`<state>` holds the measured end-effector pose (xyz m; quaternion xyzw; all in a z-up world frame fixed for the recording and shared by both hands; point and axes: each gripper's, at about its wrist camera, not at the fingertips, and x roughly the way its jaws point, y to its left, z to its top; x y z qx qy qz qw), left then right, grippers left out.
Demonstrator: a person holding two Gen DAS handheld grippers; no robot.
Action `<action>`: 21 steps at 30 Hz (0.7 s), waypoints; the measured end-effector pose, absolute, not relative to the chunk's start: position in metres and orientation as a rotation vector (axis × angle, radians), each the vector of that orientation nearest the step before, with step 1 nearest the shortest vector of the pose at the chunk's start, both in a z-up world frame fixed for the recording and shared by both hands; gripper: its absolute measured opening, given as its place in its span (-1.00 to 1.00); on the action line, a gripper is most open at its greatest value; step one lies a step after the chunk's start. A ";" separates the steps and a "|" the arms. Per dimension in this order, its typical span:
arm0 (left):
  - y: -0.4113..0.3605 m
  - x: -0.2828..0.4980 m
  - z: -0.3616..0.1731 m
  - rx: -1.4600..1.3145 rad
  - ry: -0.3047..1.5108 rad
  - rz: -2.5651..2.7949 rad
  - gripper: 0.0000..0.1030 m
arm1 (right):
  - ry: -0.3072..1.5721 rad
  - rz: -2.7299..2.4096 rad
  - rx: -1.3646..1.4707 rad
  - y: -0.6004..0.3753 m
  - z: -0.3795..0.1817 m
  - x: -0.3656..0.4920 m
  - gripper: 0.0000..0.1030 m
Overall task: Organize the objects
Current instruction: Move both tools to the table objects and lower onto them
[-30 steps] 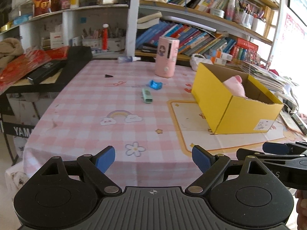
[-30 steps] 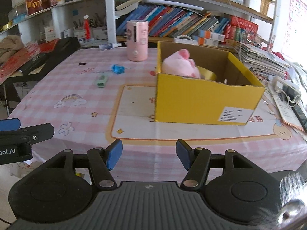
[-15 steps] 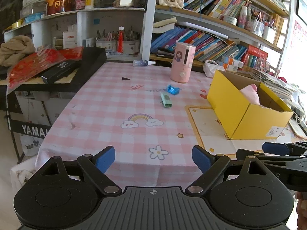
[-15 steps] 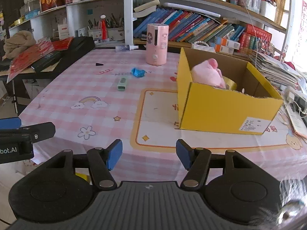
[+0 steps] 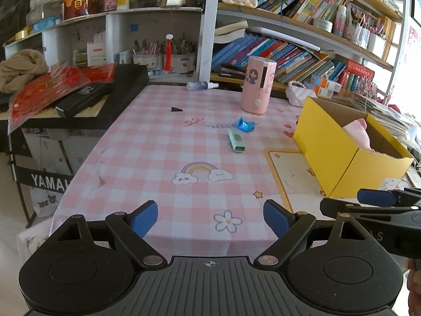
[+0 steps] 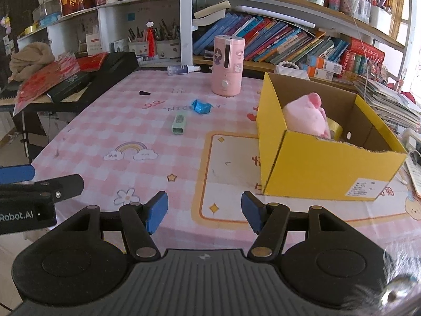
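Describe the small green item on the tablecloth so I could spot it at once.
Find the pink cylinder at the table's far side. In front of it lies a crumpled blue wrapper, and just nearer the camera is the green case. It alone is pale mint, flat and oblong.

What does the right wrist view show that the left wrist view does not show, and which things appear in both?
Only the right wrist view shows a yellow tape roll inside the yellow box, behind the pink plush toy. Only the left wrist view shows the keyboard stand with white lettering beside the table. Both views show the box, the plush toy, the green case, the blue wrapper, the pink cylinder, and both empty grippers, left and right.
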<state>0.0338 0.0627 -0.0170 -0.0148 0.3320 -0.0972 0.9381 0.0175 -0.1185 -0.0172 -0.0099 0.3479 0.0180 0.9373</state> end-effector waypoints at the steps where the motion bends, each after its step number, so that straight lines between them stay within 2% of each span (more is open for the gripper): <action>1: 0.061 0.038 -0.017 -0.024 0.678 -0.198 0.74 | 0.711 0.039 -0.017 -0.119 -0.017 0.021 0.16; 21: 0.014 0.181 -0.028 0.004 0.704 -0.164 0.71 | 0.649 0.072 0.002 -0.152 0.002 0.204 0.16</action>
